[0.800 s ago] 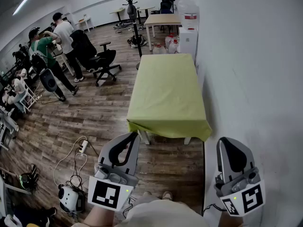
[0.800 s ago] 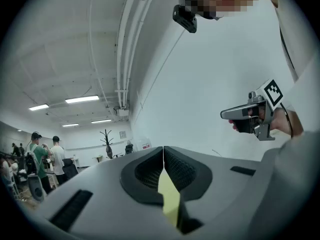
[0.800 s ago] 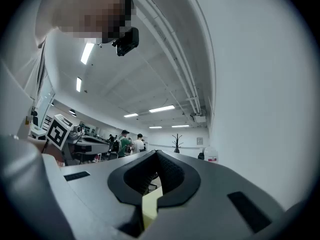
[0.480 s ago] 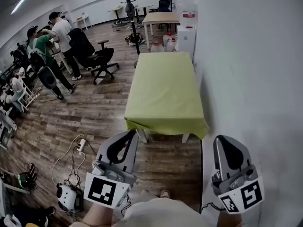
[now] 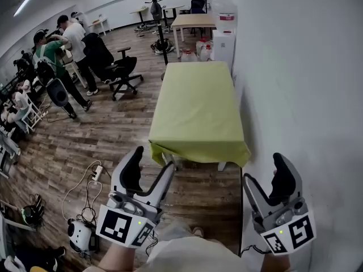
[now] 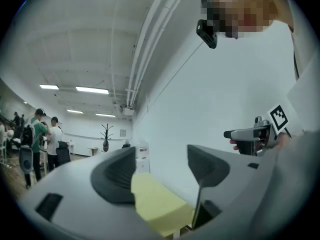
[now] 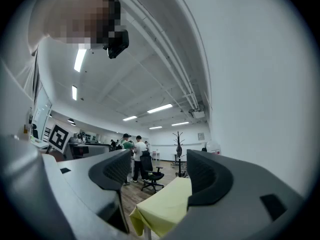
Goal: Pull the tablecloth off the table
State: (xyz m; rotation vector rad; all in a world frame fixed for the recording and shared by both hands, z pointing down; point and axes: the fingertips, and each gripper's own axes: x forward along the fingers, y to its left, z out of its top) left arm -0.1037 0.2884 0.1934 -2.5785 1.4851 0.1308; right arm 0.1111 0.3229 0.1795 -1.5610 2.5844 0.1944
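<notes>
The yellow-green tablecloth (image 5: 198, 109) lies spread over the table (image 5: 222, 166) beside the wall (image 5: 295, 67), unmoved since earlier and well ahead of both tools. The left hand-held gripper (image 5: 152, 160) and right hand-held gripper (image 5: 263, 170), whose jaws were together before, now stand wide apart, holding nothing.

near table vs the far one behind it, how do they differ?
The near table is covered by a yellow-green tablecloth; the far table shows a bare light wood top. The near table's legs are mostly hidden under the cloth's overhang; the far table's white legs are in plain view. Both are rectangular.
</notes>
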